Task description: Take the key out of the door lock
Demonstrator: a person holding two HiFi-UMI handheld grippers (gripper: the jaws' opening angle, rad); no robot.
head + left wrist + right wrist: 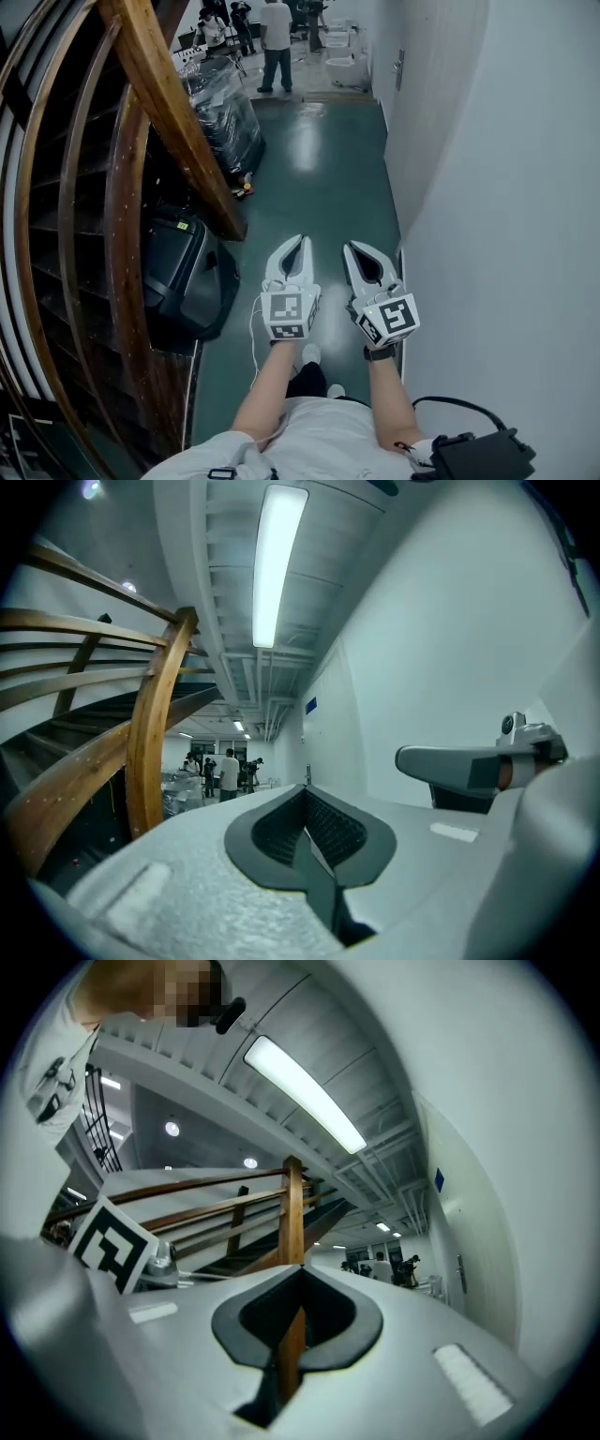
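1. We hold the left gripper (pixel 298 244) and the right gripper (pixel 362 247) side by side above the green floor (pixel 323 178). The wall (pixel 487 187) is at our right and the wooden stair rail (pixel 169 112) at our left.
2. Both pairs of jaws are pressed together with nothing between them.
3. We cannot see the key or the lock. A small fitting (pixel 400 67) far along the wall may belong to the door.
4. We judge the step in hand to be the approach. Next we need to reach the door, part one pair of jaws and close them on the key's head.

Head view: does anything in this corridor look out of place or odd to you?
Mildly. A plastic-wrapped bundle stands on the green floor beside the wooden staircase, narrowing the passage, and a black case sits lower down by the railing. Nothing looks spilled or broken.
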